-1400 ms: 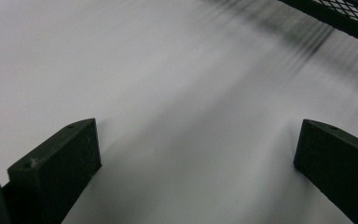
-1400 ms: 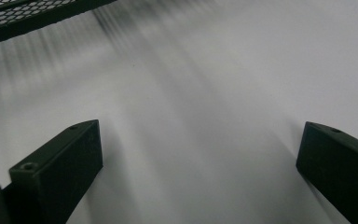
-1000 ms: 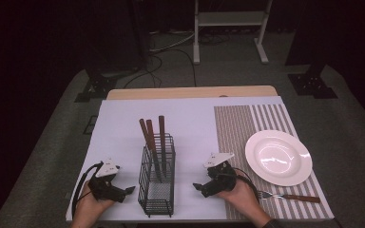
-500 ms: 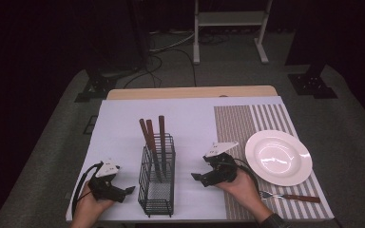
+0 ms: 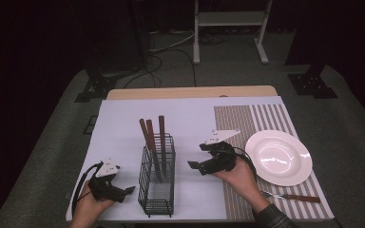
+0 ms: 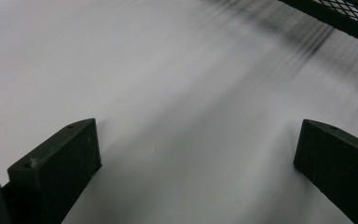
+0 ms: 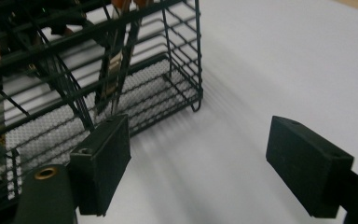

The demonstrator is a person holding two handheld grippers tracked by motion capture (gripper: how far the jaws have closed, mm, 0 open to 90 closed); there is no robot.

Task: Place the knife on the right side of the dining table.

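Two hand-held grippers flank a black wire-mesh cutlery basket (image 5: 157,178) standing on the white table cover (image 5: 123,123) — three brown-handled utensils (image 5: 153,137) stand upright in it. Left gripper (image 5: 126,191) rests low beside the basket, jaws spread wide, nothing between them. Right gripper (image 5: 195,166) hovers above the cover, pointing at the basket — its jaws have just been closing a little, yet stand apart and empty

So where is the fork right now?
In the high view the fork lies on the striped placemat at the table's near right, just in front of the white plate.
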